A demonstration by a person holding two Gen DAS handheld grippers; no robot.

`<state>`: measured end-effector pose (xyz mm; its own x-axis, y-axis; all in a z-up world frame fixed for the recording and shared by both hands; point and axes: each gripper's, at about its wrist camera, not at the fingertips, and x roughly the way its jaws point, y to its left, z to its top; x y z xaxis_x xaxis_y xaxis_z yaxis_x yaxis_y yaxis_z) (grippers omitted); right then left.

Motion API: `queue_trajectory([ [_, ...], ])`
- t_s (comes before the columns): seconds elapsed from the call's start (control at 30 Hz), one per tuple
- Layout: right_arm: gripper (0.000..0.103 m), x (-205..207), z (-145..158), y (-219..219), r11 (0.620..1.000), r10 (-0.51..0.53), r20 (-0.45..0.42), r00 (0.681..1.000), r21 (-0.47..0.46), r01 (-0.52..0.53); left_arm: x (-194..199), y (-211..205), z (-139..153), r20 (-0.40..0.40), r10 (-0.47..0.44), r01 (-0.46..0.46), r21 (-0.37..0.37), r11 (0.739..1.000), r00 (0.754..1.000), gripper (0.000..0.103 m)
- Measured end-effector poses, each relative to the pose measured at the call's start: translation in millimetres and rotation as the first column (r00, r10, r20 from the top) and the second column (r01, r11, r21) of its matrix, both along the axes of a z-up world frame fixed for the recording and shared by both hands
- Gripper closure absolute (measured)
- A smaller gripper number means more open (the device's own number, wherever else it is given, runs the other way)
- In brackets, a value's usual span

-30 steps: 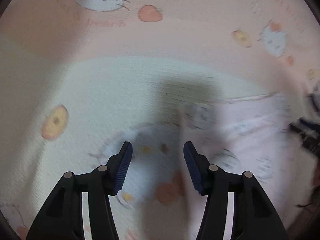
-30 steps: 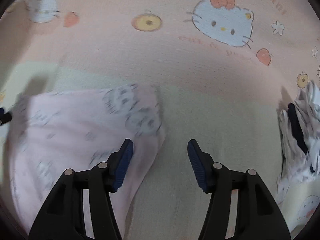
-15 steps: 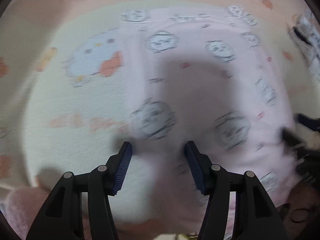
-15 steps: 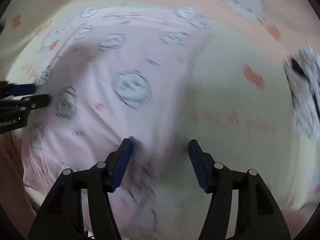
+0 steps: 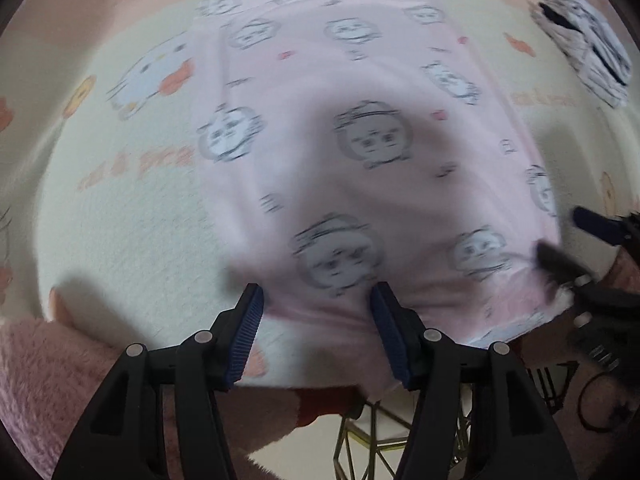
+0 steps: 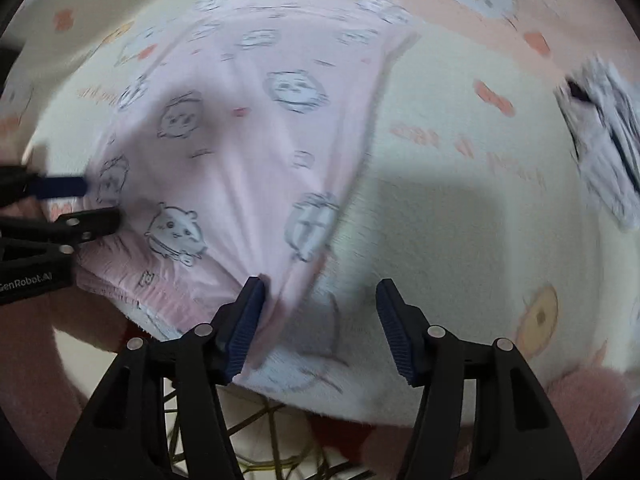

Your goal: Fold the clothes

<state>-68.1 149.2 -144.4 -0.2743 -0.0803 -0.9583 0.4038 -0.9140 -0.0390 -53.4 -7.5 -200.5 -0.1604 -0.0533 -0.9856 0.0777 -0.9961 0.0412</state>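
Note:
A pale pink garment (image 5: pixel 360 128) printed with grey cartoon faces lies spread flat on a cream Hello Kitty blanket (image 5: pixel 132 216); it also shows in the right wrist view (image 6: pixel 248 140). My left gripper (image 5: pixel 316 320) is open, its jaws wide apart over the garment's near hem at the left. My right gripper (image 6: pixel 318 312) is open over the near right corner of the garment. The right gripper also shows at the right edge of the left wrist view (image 5: pixel 568 236), and the left gripper at the left edge of the right wrist view (image 6: pixel 100 204).
A folded black-and-white patterned garment (image 5: pixel 584 44) lies on the blanket at the far right, also in the right wrist view (image 6: pixel 604 140). A fluffy pink rug (image 5: pixel 36 364) and a gold wire frame (image 5: pixel 376 436) lie below the blanket's near edge.
Both grippers have drawn back from the far side of the blanket to the garment's near hem. The views now look along the whole garment. Both jaws stay open.

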Motion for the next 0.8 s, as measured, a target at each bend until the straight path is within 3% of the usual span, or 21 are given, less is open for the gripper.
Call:
queue_trajectory([
  [0.13,0.043,1.5,17.4,9.1,0.997,-0.061,-0.011,0.998,-0.046,0.060,7.7,-11.8,9.2,-0.014,0.128,-0.127,0.063,0.990,0.992,0.044],
  [0.17,0.043,2.5,22.7,9.3,0.995,-0.074,-0.016,0.997,-0.066,0.073,10.2,-15.3,13.0,-0.018,0.201,-0.197,0.141,0.970,0.979,0.045],
  [0.23,0.043,2.7,26.9,2.4,0.990,-0.093,-0.017,0.996,-0.107,0.090,12.6,-14.9,12.3,0.003,0.259,-0.253,0.236,0.938,0.966,0.045],
  [0.4,0.043,5.3,0.7,-12.2,0.997,-0.077,0.033,0.996,-0.018,0.078,14.2,-12.9,-1.1,0.052,0.253,-0.259,0.234,0.937,0.966,0.043],
  [0.53,0.042,1.0,1.9,-0.4,0.990,-0.126,0.067,0.990,-0.053,0.130,21.9,-16.6,-4.0,0.075,0.264,-0.274,0.277,0.921,0.962,0.044],
  [0.6,0.042,-1.3,5.4,6.5,0.980,-0.142,0.090,0.986,-0.127,0.152,31.8,-17.2,-4.7,0.086,0.283,-0.293,0.387,0.874,0.955,0.047],
  [0.67,0.042,-4.7,3.6,10.3,0.961,-0.133,0.155,0.979,-0.223,0.166,35.0,-22.3,-8.3,0.111,0.301,-0.315,0.493,0.811,0.947,0.047],
  [0.73,0.047,-8.6,-2.4,10.0,0.949,-0.132,0.204,0.970,-0.257,0.184,37.4,-23.5,-11.9,0.133,0.339,-0.355,0.544,0.760,0.931,0.048],
  [0.8,0.051,-10.7,-4.2,5.7,0.950,-0.123,0.212,0.969,-0.257,0.177,46.7,-18.3,-18.5,0.145,0.353,-0.372,0.548,0.749,0.924,0.052],
])
